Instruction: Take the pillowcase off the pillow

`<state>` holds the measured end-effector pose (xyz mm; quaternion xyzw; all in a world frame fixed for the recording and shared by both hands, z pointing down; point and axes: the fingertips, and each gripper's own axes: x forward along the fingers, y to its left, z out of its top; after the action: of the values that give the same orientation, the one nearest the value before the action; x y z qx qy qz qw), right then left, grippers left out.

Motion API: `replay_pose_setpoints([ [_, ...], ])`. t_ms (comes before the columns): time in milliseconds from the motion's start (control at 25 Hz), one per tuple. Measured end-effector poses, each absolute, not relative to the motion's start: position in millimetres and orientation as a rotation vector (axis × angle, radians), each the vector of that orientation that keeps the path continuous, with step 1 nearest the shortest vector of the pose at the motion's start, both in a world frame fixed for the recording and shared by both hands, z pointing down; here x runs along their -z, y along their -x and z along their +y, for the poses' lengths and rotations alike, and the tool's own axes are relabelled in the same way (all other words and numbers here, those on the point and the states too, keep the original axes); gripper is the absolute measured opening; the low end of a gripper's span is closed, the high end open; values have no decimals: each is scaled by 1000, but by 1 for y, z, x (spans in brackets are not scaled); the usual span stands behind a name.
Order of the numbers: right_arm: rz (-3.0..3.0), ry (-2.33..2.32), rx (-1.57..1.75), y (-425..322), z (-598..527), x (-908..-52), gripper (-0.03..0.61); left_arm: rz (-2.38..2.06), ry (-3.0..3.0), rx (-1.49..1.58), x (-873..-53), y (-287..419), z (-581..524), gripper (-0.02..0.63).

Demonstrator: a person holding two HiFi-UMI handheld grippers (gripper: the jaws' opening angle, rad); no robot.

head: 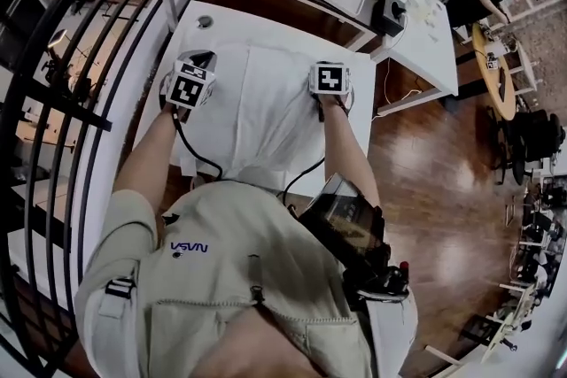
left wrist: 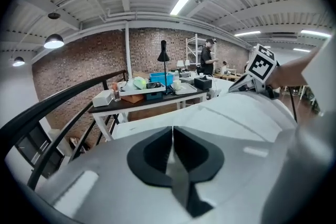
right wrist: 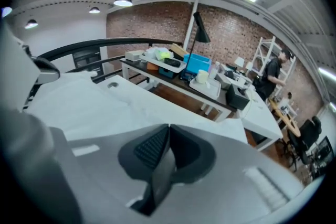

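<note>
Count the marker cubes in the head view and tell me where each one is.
2. The left cube is at the left edge of the pillowcase, and the right cube is at its right edge. None appears hidden.

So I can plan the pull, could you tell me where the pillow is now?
In the head view the pillow lies mid-frame on the white table, between the left hand-held gripper and the right hand-held gripper, both shut on its pillowcase.
</note>
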<state>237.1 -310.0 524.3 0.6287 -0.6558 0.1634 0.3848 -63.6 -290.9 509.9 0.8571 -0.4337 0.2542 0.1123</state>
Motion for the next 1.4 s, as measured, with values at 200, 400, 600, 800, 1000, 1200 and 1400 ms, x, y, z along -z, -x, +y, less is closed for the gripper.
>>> replay_pose_setpoints([
  [200,-1877,-1570,-373,-201,-305,-501,109,-1289,-2644,-644,-474,45,-288,21],
  [400,-2022,-1630,-309,-158,-257,-467,135,-1181,-2710,-573,-450,45,-239,100],
  [600,-2045,-1712,-327,-127,-174,-461,152,-1061,-2698,-624,-472,52,-170,155],
  [800,-2008,-1676,-395,-100,-101,-492,173,-1018,-2652,-710,-506,53,-114,189],
  [1000,-1951,-1576,-538,-78,-59,-548,201,-969,-2623,-824,-547,45,-90,255],
  [1200,-1889,-1523,-473,-63,-70,-580,191,-972,-2601,-949,-586,37,-90,228],
  [1400,-1898,-1553,-405,-70,-73,-569,87,-1066,-2637,-943,-575,39,-101,80],
])
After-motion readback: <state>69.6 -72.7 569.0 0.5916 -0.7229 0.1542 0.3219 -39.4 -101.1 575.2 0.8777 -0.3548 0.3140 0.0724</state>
